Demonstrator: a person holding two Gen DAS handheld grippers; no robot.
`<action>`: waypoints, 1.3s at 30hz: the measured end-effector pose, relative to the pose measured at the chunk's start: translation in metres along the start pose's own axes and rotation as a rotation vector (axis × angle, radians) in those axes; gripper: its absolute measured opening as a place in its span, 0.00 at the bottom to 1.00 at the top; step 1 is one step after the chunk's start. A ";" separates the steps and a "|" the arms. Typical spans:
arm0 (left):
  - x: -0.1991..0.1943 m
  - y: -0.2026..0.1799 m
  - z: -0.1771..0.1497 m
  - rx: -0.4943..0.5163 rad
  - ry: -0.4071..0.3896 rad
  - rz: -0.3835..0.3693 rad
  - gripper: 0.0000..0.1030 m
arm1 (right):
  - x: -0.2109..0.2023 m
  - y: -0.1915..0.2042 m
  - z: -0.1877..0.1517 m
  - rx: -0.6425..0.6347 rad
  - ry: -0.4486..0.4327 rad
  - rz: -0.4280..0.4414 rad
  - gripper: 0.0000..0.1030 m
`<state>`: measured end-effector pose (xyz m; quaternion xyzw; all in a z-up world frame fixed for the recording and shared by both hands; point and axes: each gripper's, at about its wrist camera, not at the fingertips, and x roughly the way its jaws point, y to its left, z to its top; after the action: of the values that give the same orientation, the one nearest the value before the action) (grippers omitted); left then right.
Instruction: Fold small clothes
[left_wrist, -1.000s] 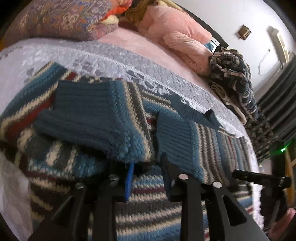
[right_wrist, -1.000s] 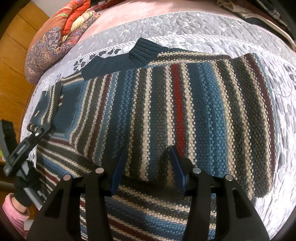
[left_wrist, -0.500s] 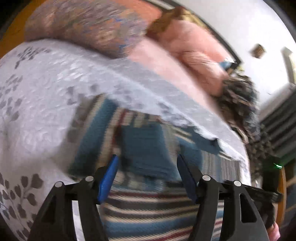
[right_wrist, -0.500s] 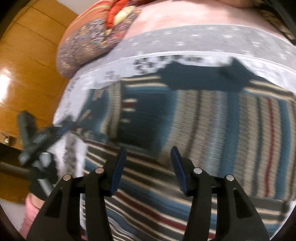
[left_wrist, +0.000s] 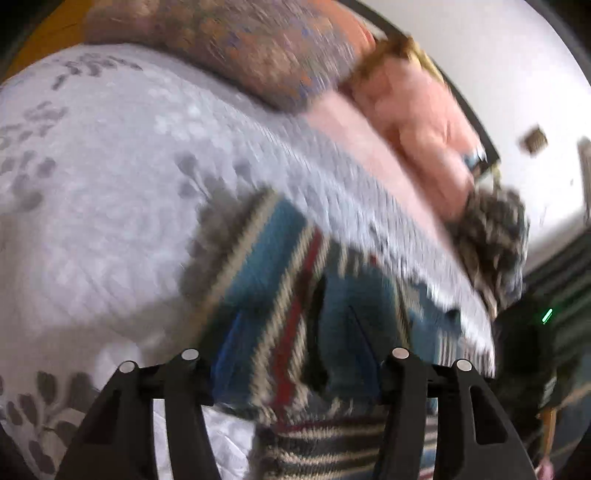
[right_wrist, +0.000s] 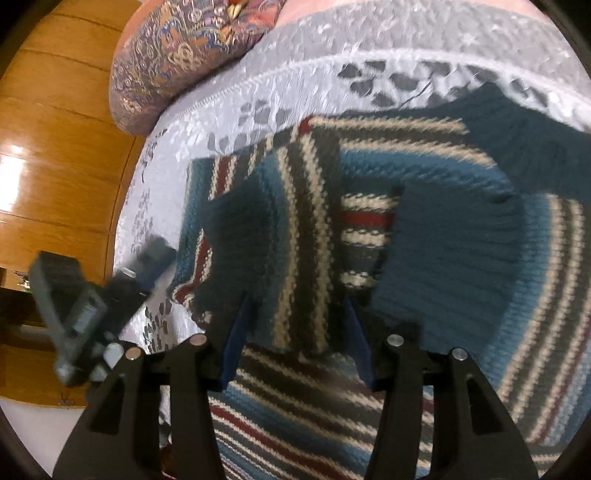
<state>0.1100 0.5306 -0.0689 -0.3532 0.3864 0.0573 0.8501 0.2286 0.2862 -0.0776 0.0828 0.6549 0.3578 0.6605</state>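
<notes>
A striped knit sweater (right_wrist: 454, 236) in teal, cream, grey and red lies flat on the bed. Its two sleeves are folded across its body, and the left sleeve (right_wrist: 303, 221) lies straight ahead of my right gripper (right_wrist: 297, 336). That gripper hovers open over the sweater, its blue pads on either side of the sleeve end. In the blurred left wrist view, my left gripper (left_wrist: 295, 339) is open above the sweater's (left_wrist: 280, 280) left edge and holds nothing. The left gripper (right_wrist: 88, 295) also shows at the left of the right wrist view, off the sweater's edge.
The lilac-grey bedspread (left_wrist: 92, 177) (right_wrist: 406, 48) runs under and around the sweater. A patterned pillow (left_wrist: 240, 40) (right_wrist: 184, 55) and a pink blanket (left_wrist: 417, 122) lie at the head. A dark heap of clothes (left_wrist: 495, 236) sits far right. Wooden panelling (right_wrist: 55, 147) lies past the bed's left edge.
My left gripper has let go of the sleeve end it held, opened, and drawn back to the left. The right gripper, open throughout, has swung left from the sweater's body to the folded sleeves.
</notes>
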 end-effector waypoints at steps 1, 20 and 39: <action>-0.005 0.000 0.004 -0.004 -0.026 0.005 0.54 | 0.003 0.001 0.000 -0.005 0.001 -0.001 0.34; 0.007 -0.062 -0.019 0.182 0.032 -0.064 0.54 | -0.115 -0.045 -0.025 -0.042 -0.143 -0.094 0.15; 0.047 -0.082 -0.058 0.338 0.137 0.027 0.55 | -0.089 -0.125 -0.040 0.128 -0.099 -0.174 0.19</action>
<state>0.1368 0.4244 -0.0821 -0.2031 0.4522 -0.0210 0.8682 0.2477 0.1290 -0.0839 0.0850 0.6478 0.2520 0.7139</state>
